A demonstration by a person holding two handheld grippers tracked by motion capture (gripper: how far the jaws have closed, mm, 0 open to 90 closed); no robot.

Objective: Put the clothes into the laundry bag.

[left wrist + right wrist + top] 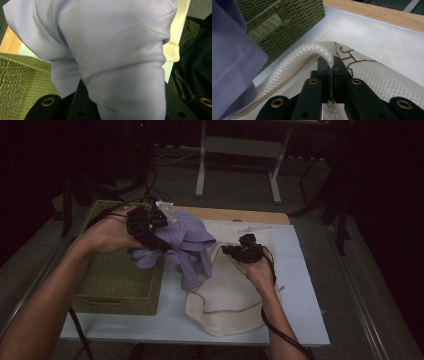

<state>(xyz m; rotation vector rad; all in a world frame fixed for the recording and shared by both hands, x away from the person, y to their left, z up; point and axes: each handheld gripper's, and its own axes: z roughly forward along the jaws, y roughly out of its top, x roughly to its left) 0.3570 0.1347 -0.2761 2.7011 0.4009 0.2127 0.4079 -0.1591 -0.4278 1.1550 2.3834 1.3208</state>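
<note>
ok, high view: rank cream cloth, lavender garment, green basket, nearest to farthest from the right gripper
From the right gripper:
1. Cream cloth: its edge is pinched in the fingers, touching.
2. Lavender garment: just to its left, held up by the left gripper.
3. Green basket: farthest, at the table's left side.

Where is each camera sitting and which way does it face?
High view: above the person's side, looking down the table; both forearms show.
Left gripper view: on the left gripper, facing the purple cloth it holds.
Right gripper view: on the right gripper, jaws pinching the cream cloth.
Shared: green basket.
</note>
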